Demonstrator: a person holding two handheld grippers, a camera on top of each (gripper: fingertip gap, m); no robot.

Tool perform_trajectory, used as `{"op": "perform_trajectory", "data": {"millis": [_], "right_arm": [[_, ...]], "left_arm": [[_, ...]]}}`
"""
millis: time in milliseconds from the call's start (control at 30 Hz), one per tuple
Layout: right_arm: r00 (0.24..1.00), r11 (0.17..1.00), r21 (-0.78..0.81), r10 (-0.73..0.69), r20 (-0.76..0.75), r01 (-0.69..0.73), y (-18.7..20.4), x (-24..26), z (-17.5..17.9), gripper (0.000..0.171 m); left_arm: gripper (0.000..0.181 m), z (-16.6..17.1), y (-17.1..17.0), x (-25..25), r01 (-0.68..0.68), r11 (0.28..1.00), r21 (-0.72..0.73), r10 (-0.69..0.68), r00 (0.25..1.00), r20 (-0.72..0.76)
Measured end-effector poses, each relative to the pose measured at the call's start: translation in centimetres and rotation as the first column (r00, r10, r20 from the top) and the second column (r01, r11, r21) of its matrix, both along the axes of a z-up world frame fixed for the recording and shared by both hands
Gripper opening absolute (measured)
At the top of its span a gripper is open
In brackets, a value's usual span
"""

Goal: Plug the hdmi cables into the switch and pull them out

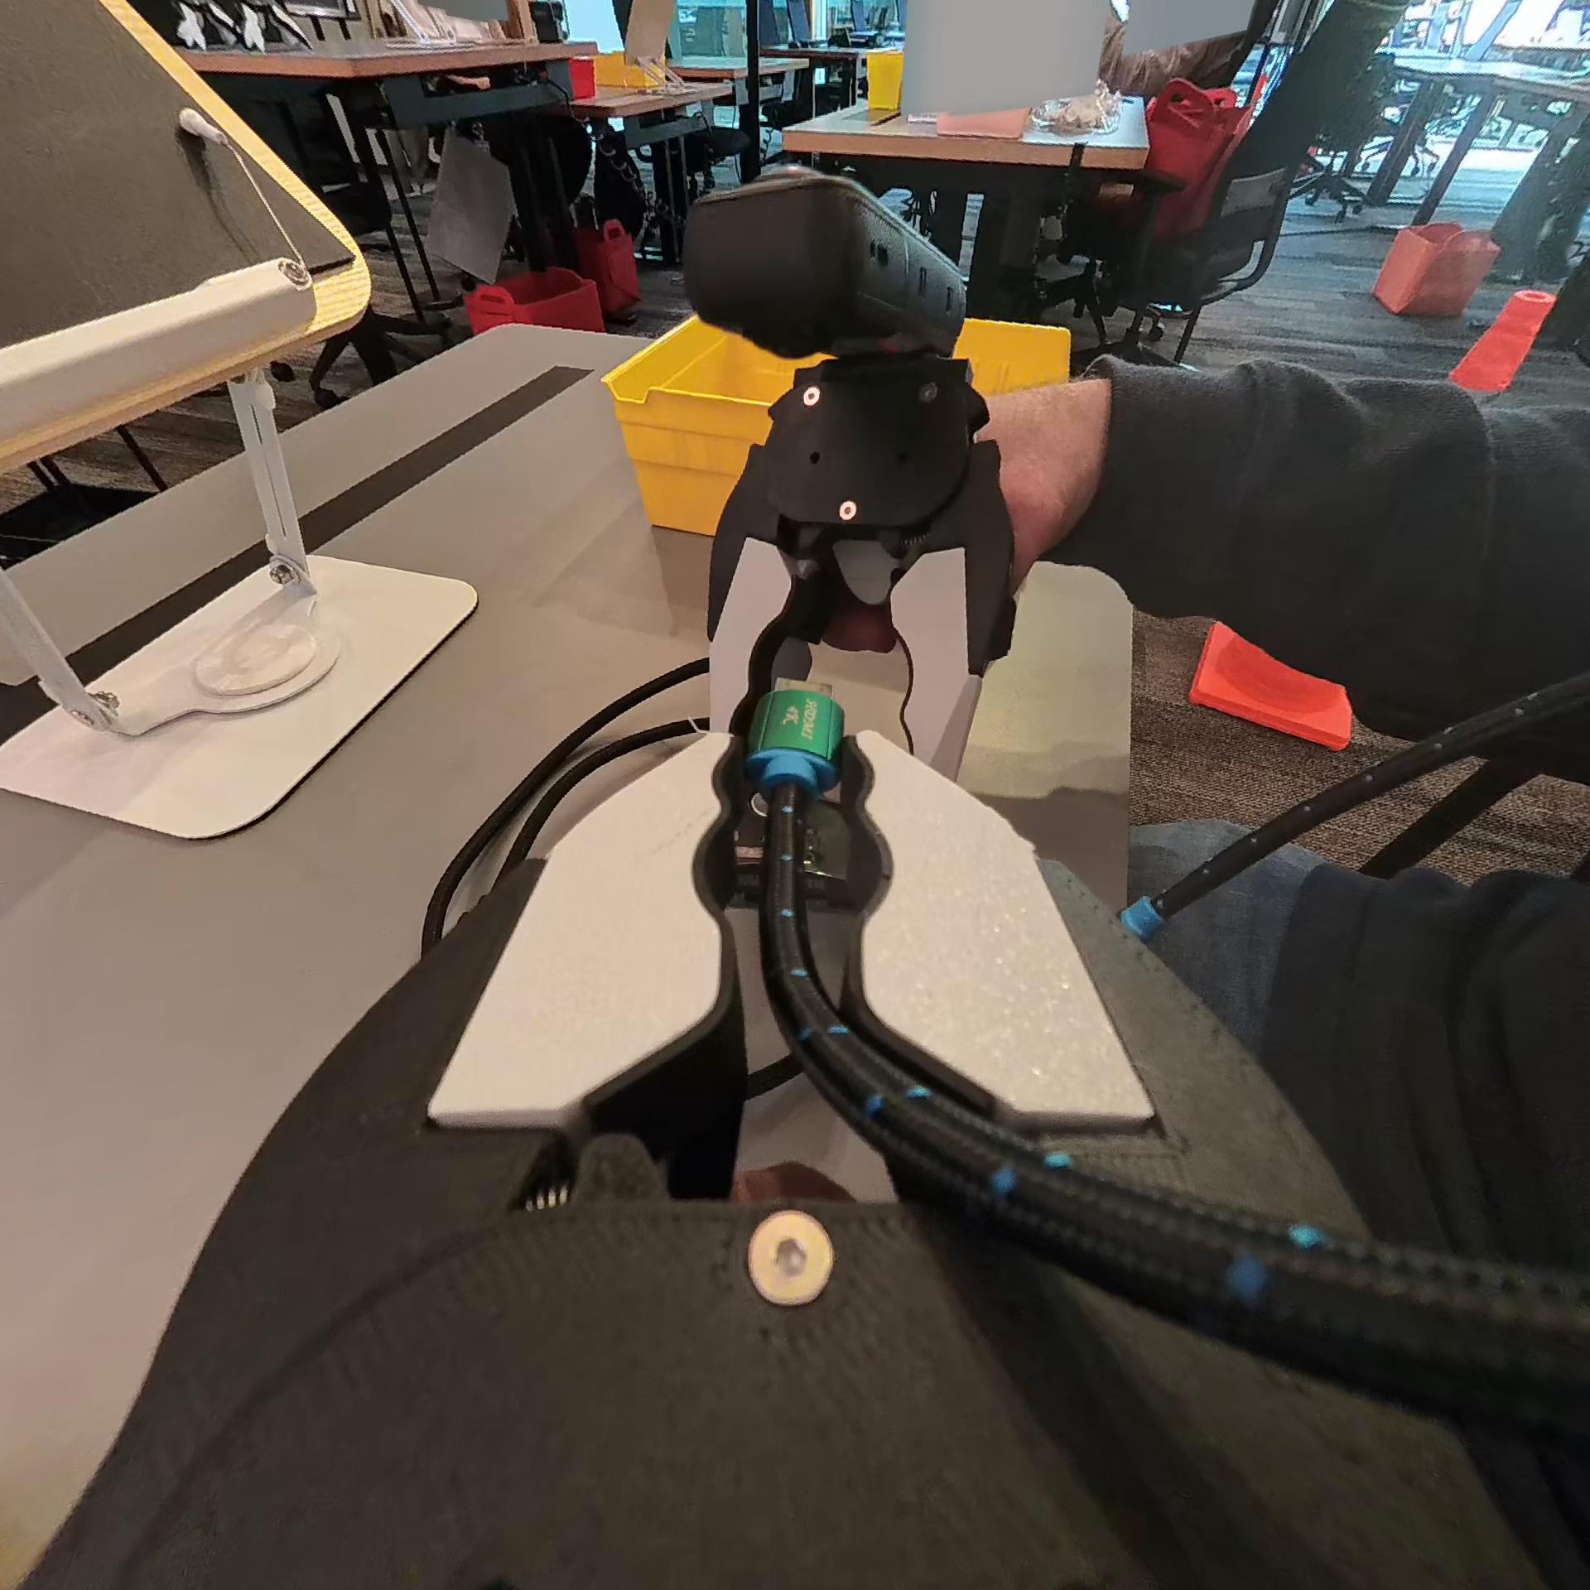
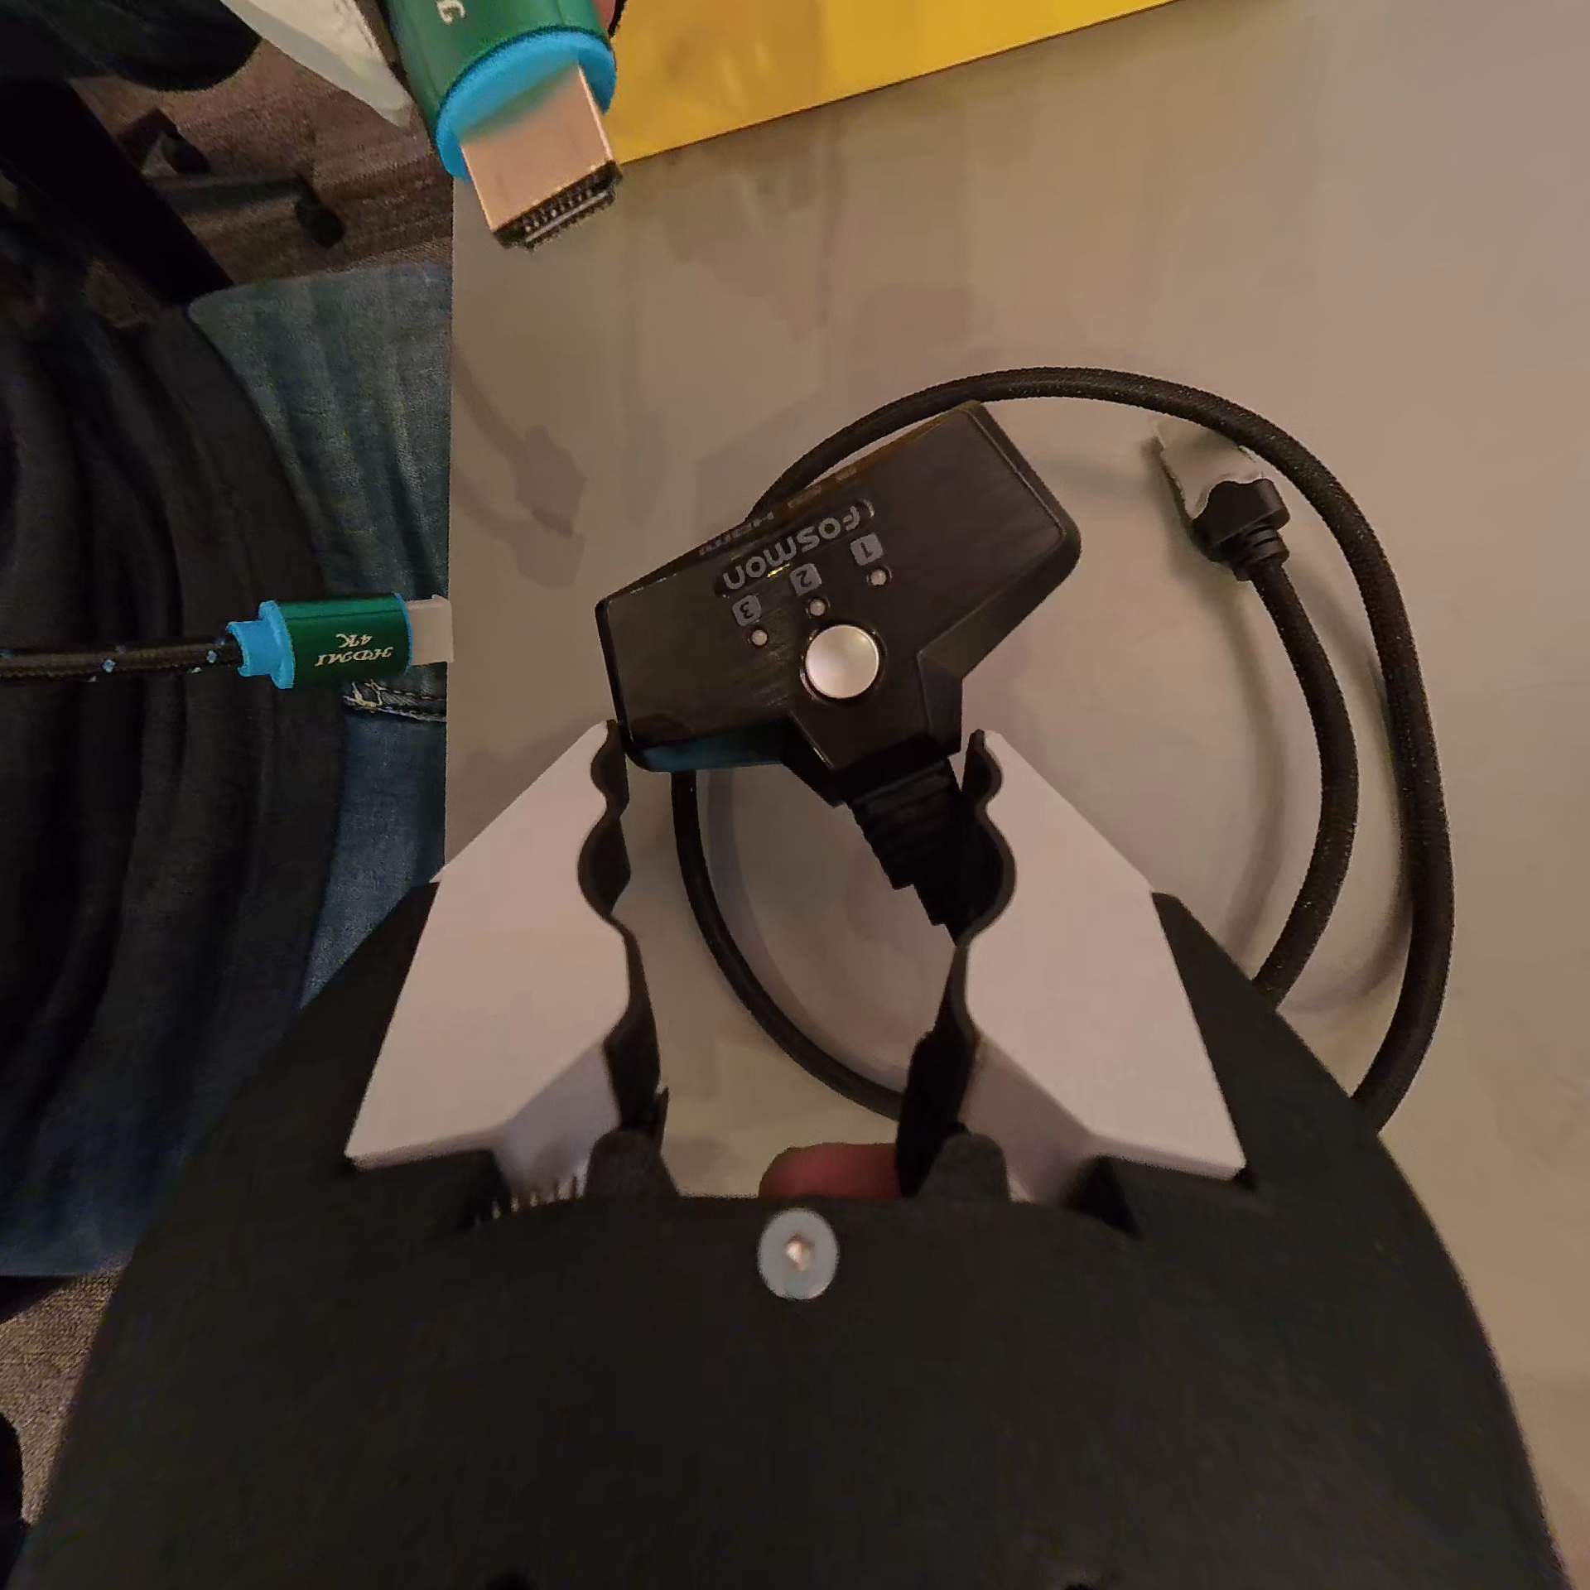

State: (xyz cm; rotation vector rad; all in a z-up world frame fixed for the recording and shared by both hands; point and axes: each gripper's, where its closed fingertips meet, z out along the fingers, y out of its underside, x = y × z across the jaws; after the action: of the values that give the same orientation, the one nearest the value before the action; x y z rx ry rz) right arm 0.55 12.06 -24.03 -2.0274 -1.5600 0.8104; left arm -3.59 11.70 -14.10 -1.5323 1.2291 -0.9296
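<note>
The black HDMI switch (image 2: 835, 602) lies on the grey table (image 2: 1118, 258), its ports facing away from me. My right gripper (image 2: 796, 748) has its jaws spread wide with the fingertips against the switch's rear corners; it also shows in the left wrist view (image 1: 847, 731). My left gripper (image 1: 791, 757) is shut on a green HDMI plug (image 1: 791, 723). That plug (image 2: 525, 112) hangs above and beyond the switch, metal end toward it, not touching. A second green plug (image 2: 344, 645) hangs off the table's left edge.
The switch's own black cable (image 2: 1377, 774) loops on the table to the right and ends in a taped plug (image 2: 1230, 516). A yellow bin (image 1: 680, 430) stands behind. A white stand (image 1: 215, 688) is at the left. A person's sleeve (image 1: 1334, 516) is at the right. There is about 11 cm between the tips of the two grippers.
</note>
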Motion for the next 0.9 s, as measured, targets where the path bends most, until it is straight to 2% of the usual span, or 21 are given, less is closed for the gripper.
{"op": "perform_trajectory", "data": {"millis": [333, 900], "right_arm": [[0.999, 1.0, -0.009, -0.013, -0.035, 0.013, 0.2, 0.0, 0.3, 0.077], [0.978, 0.995, -0.08, -0.07, -0.198, 0.055, 0.8, 0.1, 2.5, 0.076]], "left_arm": [[0.02, -0.1, 0.1, -0.1, -0.001, 1.0, 0.006, 0.001, 1.0, -0.01], [0.021, -0.6, 0.5, -0.3, -0.014, 1.0, 0.017, 0.015, 1.0, -0.028]]}}
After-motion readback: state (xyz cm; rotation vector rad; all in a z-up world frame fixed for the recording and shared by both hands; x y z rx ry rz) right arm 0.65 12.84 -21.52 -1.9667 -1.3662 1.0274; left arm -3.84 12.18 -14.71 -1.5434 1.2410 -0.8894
